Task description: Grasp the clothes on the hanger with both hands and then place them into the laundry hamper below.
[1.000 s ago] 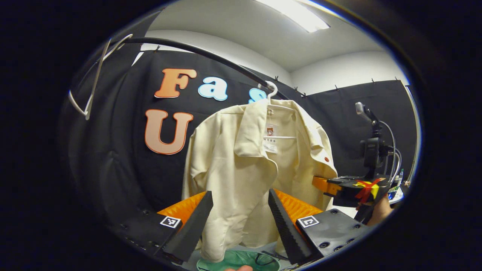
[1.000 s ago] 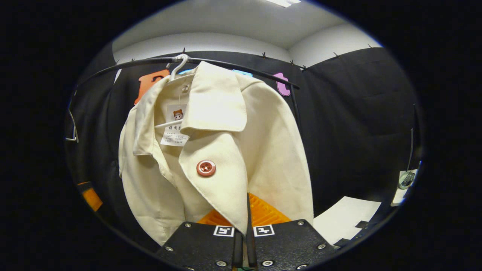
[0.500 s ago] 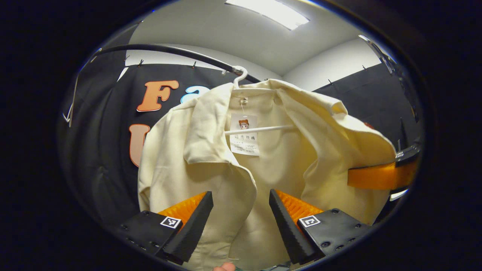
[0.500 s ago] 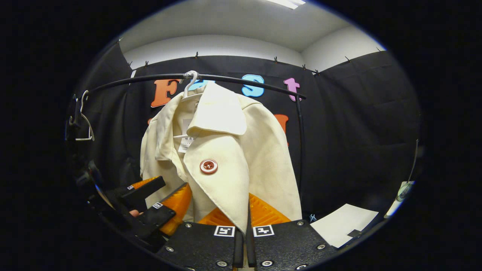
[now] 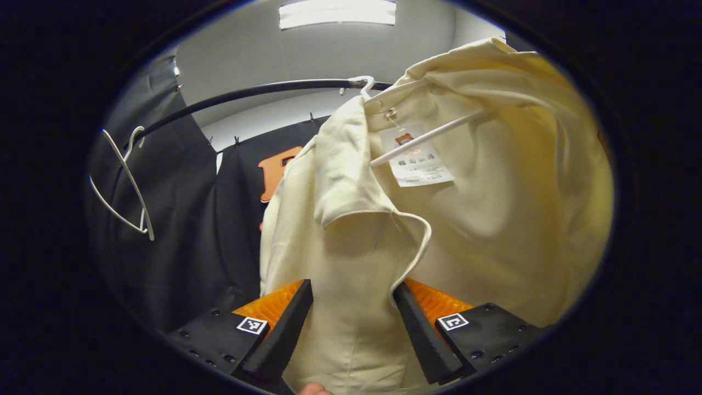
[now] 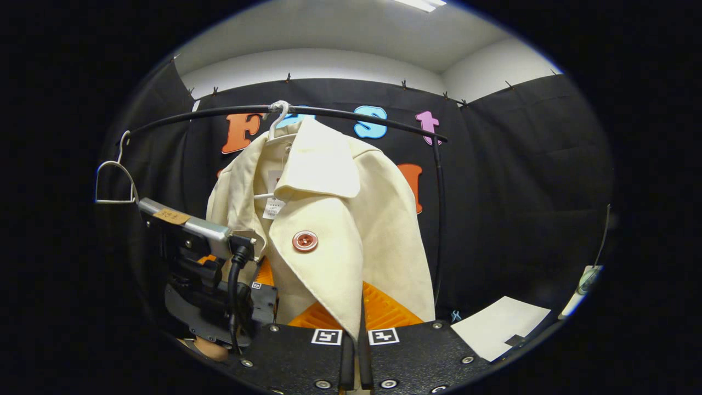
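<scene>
Where the left gripper view begins at its left edge, a bare white wire hanger [image 5: 123,184] dangles from a curved black metal rail [image 5: 247,97] that arcs across the upper part of the frame. Right of centre, the cream-coloured cloth jacket [image 5: 493,219] hangs from a white plastic hanger [image 5: 428,134] hooked on that rail, with a white paper tag [image 5: 417,164] at its collar. At the bottom centre, the left gripper [image 5: 351,329] stands with its jaws spread, and the jacket's left front panel hangs down between the two fingers; whether either finger touches the cloth cannot be told. In the right gripper view, a bare hanger [image 6: 115,184] sits at the left edge, and just below and right of it the left gripper [image 6: 258,293] and its camera mount appear in the lower left, close against the jacket's [image 6: 378,219] left side. The jacket hangs in the middle of the frame from its hanger [image 6: 278,112] on the rail [image 6: 356,115], with a round reddish-brown button [image 6: 305,241] on the lapel. At the bottom centre, the right gripper [image 6: 355,351] has its jaws drawn nearly together with the edge of the jacket's front panel pinched between them. A white sheet of paper [image 6: 499,326] lies at the lower right.
</scene>
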Demonstrator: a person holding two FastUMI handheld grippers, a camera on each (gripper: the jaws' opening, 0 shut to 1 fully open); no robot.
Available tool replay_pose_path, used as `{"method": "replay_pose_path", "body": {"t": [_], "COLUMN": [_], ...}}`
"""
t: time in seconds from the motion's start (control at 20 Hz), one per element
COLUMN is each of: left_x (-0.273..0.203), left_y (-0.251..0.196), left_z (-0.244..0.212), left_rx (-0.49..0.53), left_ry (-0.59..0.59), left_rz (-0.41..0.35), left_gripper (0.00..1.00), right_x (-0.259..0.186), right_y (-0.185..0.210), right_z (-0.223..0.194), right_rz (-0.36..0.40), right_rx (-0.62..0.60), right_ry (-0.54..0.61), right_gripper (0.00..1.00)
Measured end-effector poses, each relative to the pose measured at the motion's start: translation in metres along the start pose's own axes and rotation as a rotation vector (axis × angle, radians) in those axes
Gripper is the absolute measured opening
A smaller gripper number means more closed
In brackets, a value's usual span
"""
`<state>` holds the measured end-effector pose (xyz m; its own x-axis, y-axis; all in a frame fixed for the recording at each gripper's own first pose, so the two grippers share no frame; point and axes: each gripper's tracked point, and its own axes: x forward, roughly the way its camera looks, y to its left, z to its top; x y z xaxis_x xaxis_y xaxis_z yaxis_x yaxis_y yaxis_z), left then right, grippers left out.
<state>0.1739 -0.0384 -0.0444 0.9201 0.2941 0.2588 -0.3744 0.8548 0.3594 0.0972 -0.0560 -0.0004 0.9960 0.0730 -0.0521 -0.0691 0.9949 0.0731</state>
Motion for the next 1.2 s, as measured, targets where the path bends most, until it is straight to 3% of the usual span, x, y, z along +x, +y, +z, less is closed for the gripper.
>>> {"method": "replay_pose_path", "body": {"t": [0.2, 0.35, 0.45, 0.5, 0.55, 0.6, 0.75, 0.8, 0.9, 1.2], "left_x": [0.018, 0.027, 0.032, 0.034, 0.036, 0.038, 0.034, 0.039, 0.055, 0.097], "left_y": [0.037, 0.057, 0.073, 0.076, 0.08, 0.086, 0.12, 0.133, 0.162, 0.193], "left_z": [-0.002, 0.005, 0.011, 0.014, 0.015, 0.018, 0.041, 0.049, 0.058, 0.059], "left_rx": [0.101, 0.15, 0.194, 0.199, 0.194, 0.187, 0.225, 0.288, 0.43, 0.444], "left_ry": [0.015, -0.004, -0.031, -0.036, -0.029, -0.025, -0.072, -0.102, -0.127, -0.098], "left_rz": [0.076, 0.092, 0.113, 0.095, 0.074, 0.06, 0.101, 0.135, 0.209, 0.245], "left_gripper": [0.97, 0.86, 0.66, 0.36, 0.31, 0.12, 0.11, 0.14, 0.11, 0.1], "right_x": [0.0, -0.003, -0.005, -0.005, -0.006, -0.009, -0.016, -0.018, -0.019, -0.014], "right_y": [0.003, 0.01, 0.012, 0.012, 0.011, 0.01, 0.001, -0.008, -0.026, -0.077], "right_z": [-0.003, -0.006, -0.003, -0.002, 0.001, 0.006, 0.035, 0.047, 0.069, 0.132], "right_rz": [0.006, 0.016, 0.021, 0.024, 0.023, 0.019, -0.013, -0.041, -0.084, -0.175], "right_rx": [0.018, 0.02, 0.019, 0.02, 0.02, 0.021, 0.015, 0.002, -0.026, -0.025], "right_ry": [0.002, -0.004, -0.004, -0.006, -0.013, -0.03, -0.121, -0.152, -0.198, -0.298], "right_gripper": [0.03, 0.03, 0.03, 0.03, 0.03, 0.03, 0.03, 0.03, 0.03, 0.02]}}
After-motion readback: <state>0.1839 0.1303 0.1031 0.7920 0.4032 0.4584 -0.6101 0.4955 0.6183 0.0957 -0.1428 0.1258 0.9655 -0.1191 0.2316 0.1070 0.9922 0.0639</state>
